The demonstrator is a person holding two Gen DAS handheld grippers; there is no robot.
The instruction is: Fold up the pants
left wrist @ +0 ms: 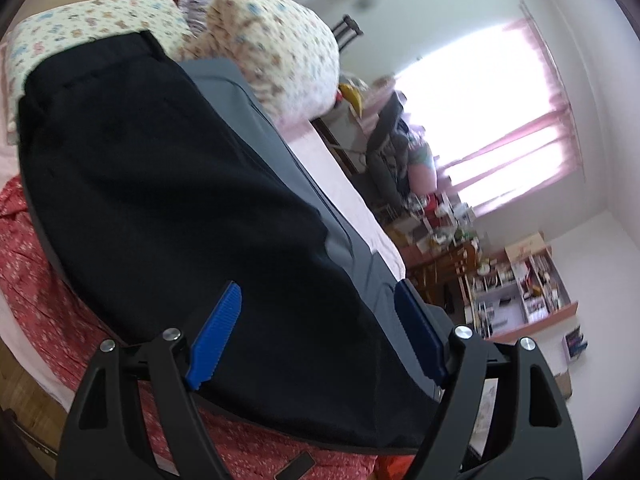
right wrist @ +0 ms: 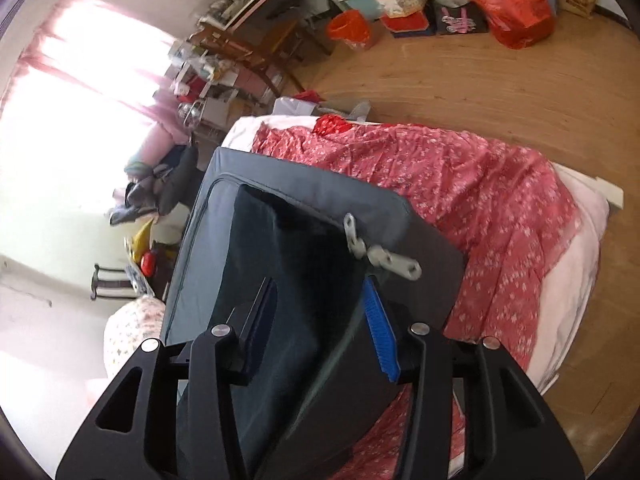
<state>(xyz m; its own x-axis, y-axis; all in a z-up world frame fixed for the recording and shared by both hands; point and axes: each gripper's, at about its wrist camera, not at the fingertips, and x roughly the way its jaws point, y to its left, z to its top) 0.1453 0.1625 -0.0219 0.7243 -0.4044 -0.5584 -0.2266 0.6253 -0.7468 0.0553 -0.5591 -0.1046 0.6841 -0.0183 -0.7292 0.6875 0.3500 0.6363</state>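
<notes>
While flat, pants (left wrist: 160,184) stretch toward pillows (left wrist: 92,20).

Bright window (left wrist: 492,120) with pink curtains (left wrist: 560,92), white walls (left wrist: 592,264), wooden floor (right wrist: 480,88), bed with red floral cover (right wrist: 460,184), floral pillows (left wrist: 280,44), cluttered wooden desk (right wrist: 256,40), pink shelf unit (left wrist: 520,296), orange plastic bags (right wrist: 516,8) on the floor

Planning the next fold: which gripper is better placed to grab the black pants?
Probably left. The left gripper is open wide right over the pants, near their edge. The right gripper is open narrower, beside the zipper pulls of the grey mat.
</notes>
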